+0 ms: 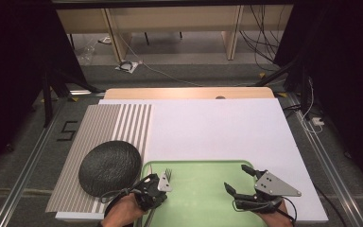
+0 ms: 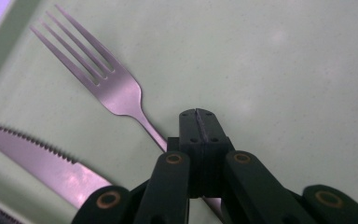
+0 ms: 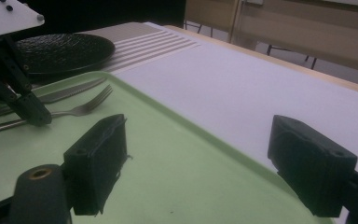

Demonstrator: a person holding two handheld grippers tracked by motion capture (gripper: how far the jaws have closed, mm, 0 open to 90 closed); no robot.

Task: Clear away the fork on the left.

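The left gripper [image 1: 162, 183] is sitting over the near left corner of the green tray [image 1: 203, 198], its jaws pressed together on the handle of the fork [image 2: 116, 91], which is lying flat on the tray floor with its tines pointing away. A serrated knife [image 2: 37, 161] is lying just beside the fork, between it and the tray's left rim, so there is little room on that side. The tray's middle is lying bare between the two tools. The right gripper [image 1: 240, 179] is hovering over the tray's right half with its jaws spread wide and nothing between them.

The fork's handle is running under the left gripper's jaws and is hidden there; the knife's handle is cut off at the picture's edge. Both forearms are cut off at the bottom of the high view.

The tray is resting on a white board [image 1: 227, 127]. To the left, a dark round plate [image 1: 108, 166] is sitting on a striped mat [image 1: 118, 120]. Beyond the table, grey floor and loose cables [image 1: 260, 38] are showing.
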